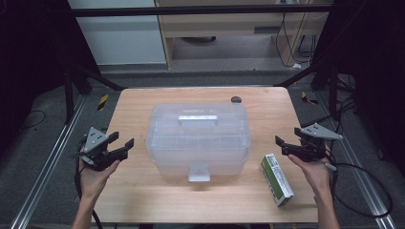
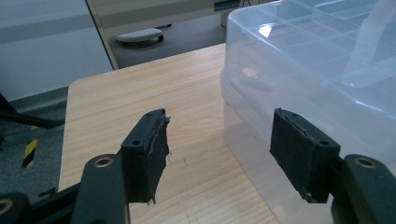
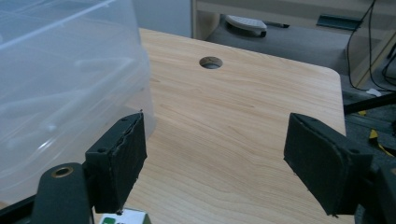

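Clear plastic storage box with a moulded lid handle and front latch (image 1: 198, 138) sits closed at centre of the light wooden table (image 1: 143, 200). Left gripper (image 1: 122, 144) hovers just left of box, near its left wall, jaws spread wide, nothing btwn them; in left gripper view the box wall (image 2: 289, 84) stands close by the right jaw, not touching. Right gripper (image 1: 281, 145) hovers right of box, jaws also wide apart & empty. Green-and-white cardboard carton (image 1: 276, 179) lies flat on the table near-right of box, just below right gripper. Small round dark hole (image 3: 210, 62) in tabletop at far side, beyond box's far-right corner.
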A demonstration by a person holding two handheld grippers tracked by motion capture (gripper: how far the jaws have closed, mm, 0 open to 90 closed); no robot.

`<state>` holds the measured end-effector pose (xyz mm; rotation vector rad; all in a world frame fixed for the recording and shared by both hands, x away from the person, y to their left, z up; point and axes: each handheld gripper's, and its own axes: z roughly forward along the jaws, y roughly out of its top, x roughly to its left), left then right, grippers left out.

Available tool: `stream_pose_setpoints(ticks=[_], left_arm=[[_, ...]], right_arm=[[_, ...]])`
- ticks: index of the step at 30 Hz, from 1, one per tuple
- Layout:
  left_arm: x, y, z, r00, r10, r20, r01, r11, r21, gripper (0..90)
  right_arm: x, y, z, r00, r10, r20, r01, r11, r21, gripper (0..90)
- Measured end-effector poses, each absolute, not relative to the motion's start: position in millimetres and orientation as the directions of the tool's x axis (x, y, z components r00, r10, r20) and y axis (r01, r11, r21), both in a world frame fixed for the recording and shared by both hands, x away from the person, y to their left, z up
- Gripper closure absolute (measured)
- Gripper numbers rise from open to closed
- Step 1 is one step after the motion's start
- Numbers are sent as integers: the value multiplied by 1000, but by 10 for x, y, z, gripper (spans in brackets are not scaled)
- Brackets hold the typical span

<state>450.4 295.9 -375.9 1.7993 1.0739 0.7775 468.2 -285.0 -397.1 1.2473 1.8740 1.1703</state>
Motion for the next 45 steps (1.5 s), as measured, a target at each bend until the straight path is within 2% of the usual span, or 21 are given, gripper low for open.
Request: stream_pose_setpoints(ticks=[15, 32, 45], left_arm=[[4547, 2714, -3271, 510, 831, 224, 273, -403, 873, 356], [4690, 2424, -3072, 601, 758, 253, 236, -471, 850, 354], [4748, 2207, -2958, 641, 697, 321, 203, -557, 805, 350]], right_arm=[[4704, -2668, -3921, -478, 877, -38, 403, 258, 878, 202], [4647, -2602, -3857, -519, 853, -61, 393, 301, 869, 189], [4630, -2584, -3878, -541, 837, -80, 399, 339, 852, 178]])
